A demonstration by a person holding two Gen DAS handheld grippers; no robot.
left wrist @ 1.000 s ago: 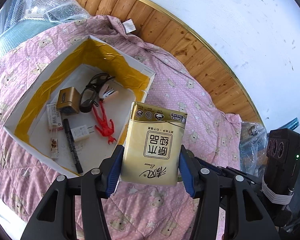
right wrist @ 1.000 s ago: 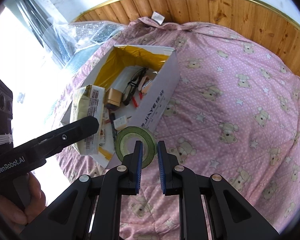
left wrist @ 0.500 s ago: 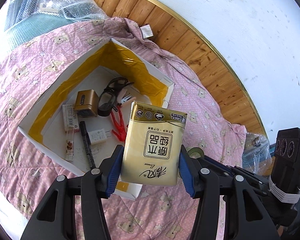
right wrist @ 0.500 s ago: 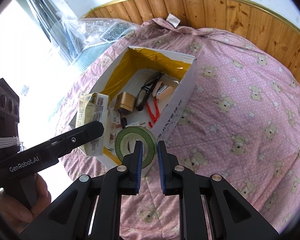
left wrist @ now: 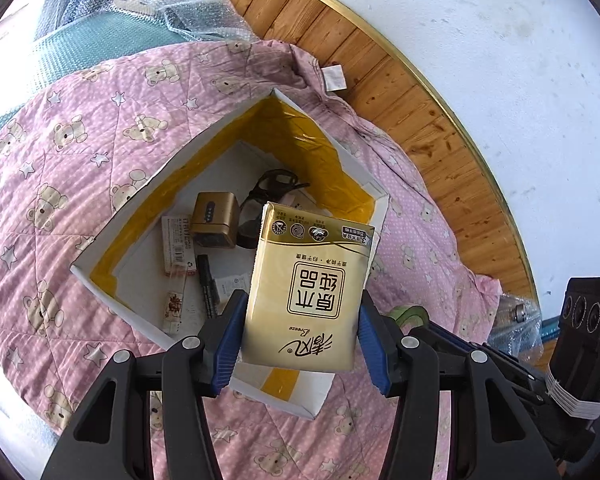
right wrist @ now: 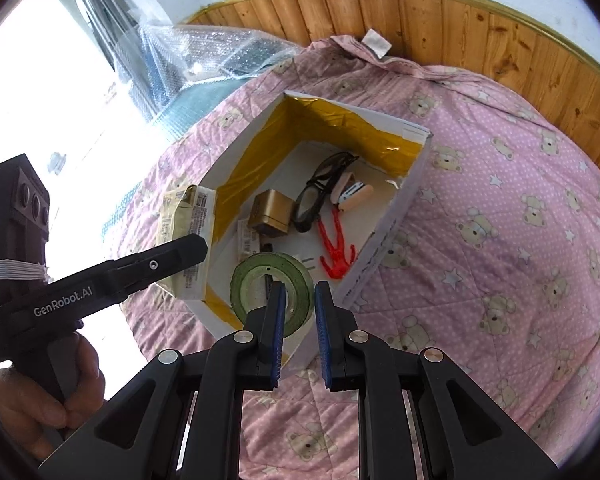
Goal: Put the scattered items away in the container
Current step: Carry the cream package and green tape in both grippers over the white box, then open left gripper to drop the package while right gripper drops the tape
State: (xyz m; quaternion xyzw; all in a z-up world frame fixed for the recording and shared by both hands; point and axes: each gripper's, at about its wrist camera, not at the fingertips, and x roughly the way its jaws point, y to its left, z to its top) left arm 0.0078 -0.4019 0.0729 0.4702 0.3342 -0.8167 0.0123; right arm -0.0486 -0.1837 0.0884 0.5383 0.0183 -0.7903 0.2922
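Note:
A gold tissue pack hangs upright over the near part of the white box with yellow-taped inner walls; my left gripper is shut on its two sides. In the right wrist view my right gripper is shut on the wall of a green tape roll, one finger through its hole, above the box's near corner. The left gripper and the tissue pack show there over the box's left wall. A sliver of the tape roll shows beside the pack.
Inside the box lie a small gold box, black glasses, a red plastic figure, a black pen and small packets. The box rests on a pink bear-print quilt. Bubble wrap and a wooden wall panel lie behind.
Both grippers have moved toward the box with their loads. The tissue pack and the tape roll now hang over the box's near side rather than short of it.

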